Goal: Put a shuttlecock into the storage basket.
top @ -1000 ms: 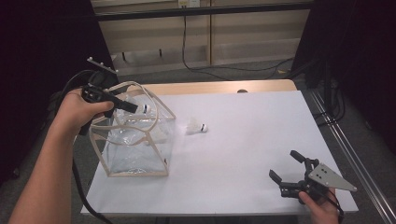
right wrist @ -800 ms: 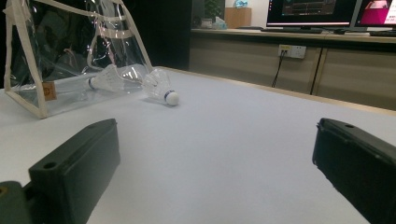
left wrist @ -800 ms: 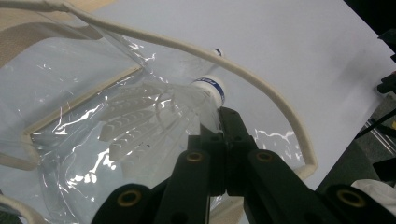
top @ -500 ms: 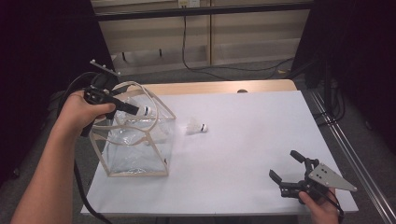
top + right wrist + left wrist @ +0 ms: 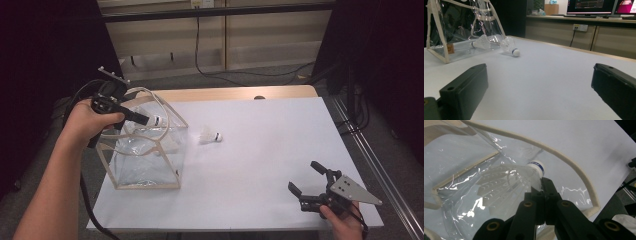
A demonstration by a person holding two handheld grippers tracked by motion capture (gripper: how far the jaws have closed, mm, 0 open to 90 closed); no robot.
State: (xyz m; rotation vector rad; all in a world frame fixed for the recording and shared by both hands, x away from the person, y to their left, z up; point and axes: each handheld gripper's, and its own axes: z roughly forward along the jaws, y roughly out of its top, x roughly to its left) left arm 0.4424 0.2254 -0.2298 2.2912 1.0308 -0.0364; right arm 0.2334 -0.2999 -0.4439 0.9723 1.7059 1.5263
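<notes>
The left hand-held gripper (image 5: pixel 146 119) is at the far left of the worktop (image 5: pixel 260 150), above the open top of a clear bag (image 5: pixel 145 155). Its jaws are closed on a shuttlecock (image 5: pixel 509 178), gripping it at the neck just below the white cork tip. In the left gripper view, the feather skirt extends to the left of the jaws and the cork tip with its blue band points away from them. The shuttlecock is inside the loop of the bag's cream handle (image 5: pixel 564 157), over the bag opening.

The bag stands upright on the left part of the worktop, its edges trimmed in cream. A second shuttlecock (image 5: pixel 210 136) lies on its side on the worktop just right of the bag, apart from both grippers. In the right gripper view, a third shuttlecock (image 5: pixel 480 42) lies inside the bag at its bottom.

The right hand-held gripper (image 5: pixel 307 179) is at the near right corner of the worktop, well apart from the bag. Its jaws stand wide open with nothing between them, pointing towards the bag.
</notes>
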